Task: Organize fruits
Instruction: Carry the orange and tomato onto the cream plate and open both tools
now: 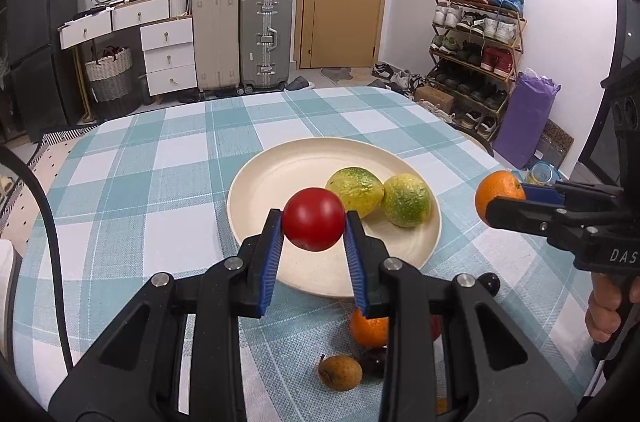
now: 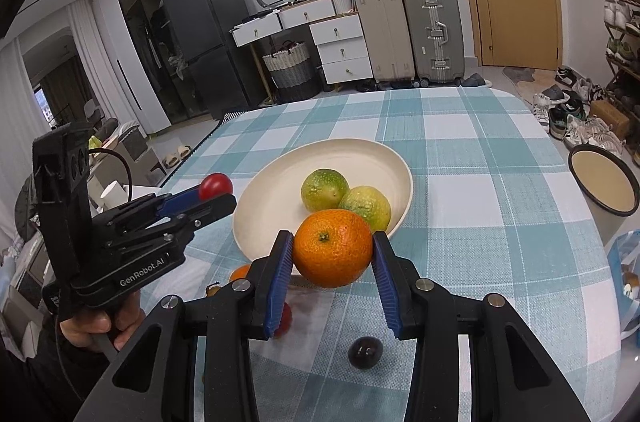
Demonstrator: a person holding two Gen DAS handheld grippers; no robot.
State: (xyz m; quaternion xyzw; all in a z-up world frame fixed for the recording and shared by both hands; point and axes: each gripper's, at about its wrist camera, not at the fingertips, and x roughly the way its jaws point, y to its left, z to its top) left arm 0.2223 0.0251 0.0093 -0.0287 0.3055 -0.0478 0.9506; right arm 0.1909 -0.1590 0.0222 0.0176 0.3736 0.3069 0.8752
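Note:
A cream plate (image 1: 280, 174) (image 2: 280, 182) on the checked tablecloth holds two green-yellow citrus fruits (image 1: 354, 191) (image 2: 324, 188). My left gripper (image 1: 314, 220) is shut on a red tomato (image 1: 314, 218) (image 2: 216, 185), held above the plate's near rim. My right gripper (image 2: 333, 254) is shut on an orange (image 2: 333, 252) (image 1: 498, 194), just off the plate's right edge. On the cloth nearer me lie a second orange (image 1: 368, 332) (image 2: 239, 272), a brown fruit (image 1: 340, 372), a dark round fruit (image 2: 365, 352) and a partly hidden red fruit (image 2: 285, 322).
The table's far half (image 1: 180, 150) is bare checked cloth. A round stool (image 2: 604, 182) stands off the table's right side. Suitcases (image 1: 244, 38), a white drawer unit (image 1: 168, 58), a door and a shoe rack (image 1: 476, 54) line the far wall. A hand (image 2: 100, 326) grips the left tool.

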